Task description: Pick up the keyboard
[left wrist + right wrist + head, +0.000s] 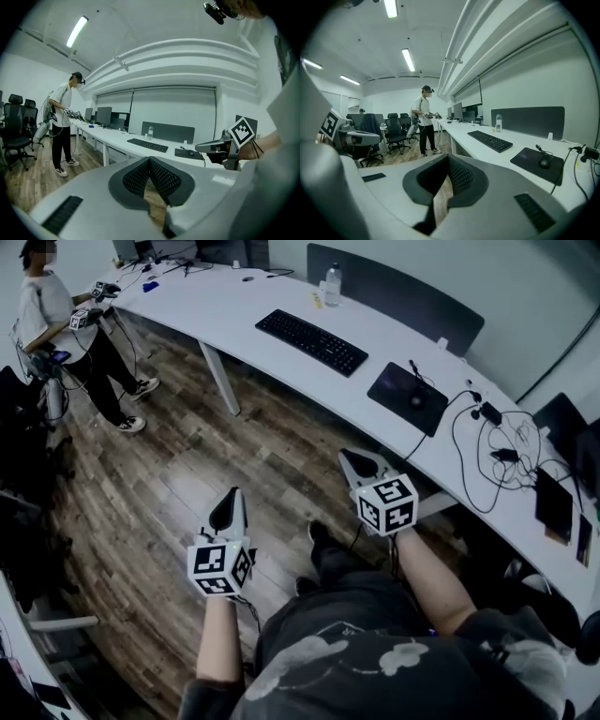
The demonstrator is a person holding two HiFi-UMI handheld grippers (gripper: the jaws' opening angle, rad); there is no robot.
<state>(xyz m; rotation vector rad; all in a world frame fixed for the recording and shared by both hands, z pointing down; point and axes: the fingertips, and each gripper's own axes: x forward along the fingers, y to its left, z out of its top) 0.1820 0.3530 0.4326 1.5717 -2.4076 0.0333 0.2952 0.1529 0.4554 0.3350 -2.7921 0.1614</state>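
Your left gripper (232,504) and right gripper (354,463) sit closest, held low over your lap and above the wooden floor (159,493), short of the desk (234,310). Both claws are pressed together with nothing in them. In each gripper view the ribbed pads meet along a single seam, and only floor shows through the gap beneath. That suits a waiting posture, I'd judge: nothing is in reach to grip, so there's no cause to have them spread.

Both grippers tip slightly downward and point toward the desk, side by side.

Look for the keyboard (311,341) well apart from both claws. It lies flat on the white desktop with a water bottle (332,284) beyond it and a dark mouse pad (406,397) carrying a mouse (416,400) to its right. It lies at a slant along the curve of the desk, and no cable crosses it. The tangle of cords (487,451) lies further right, clear of your path.

By my reading the pickup has not begun. You'd need to part the claws before closing in. It's a long, thin board, so one claw at each end looks the sensible hold.

Another person (52,320) stands at the far end of the desk, out of your way.
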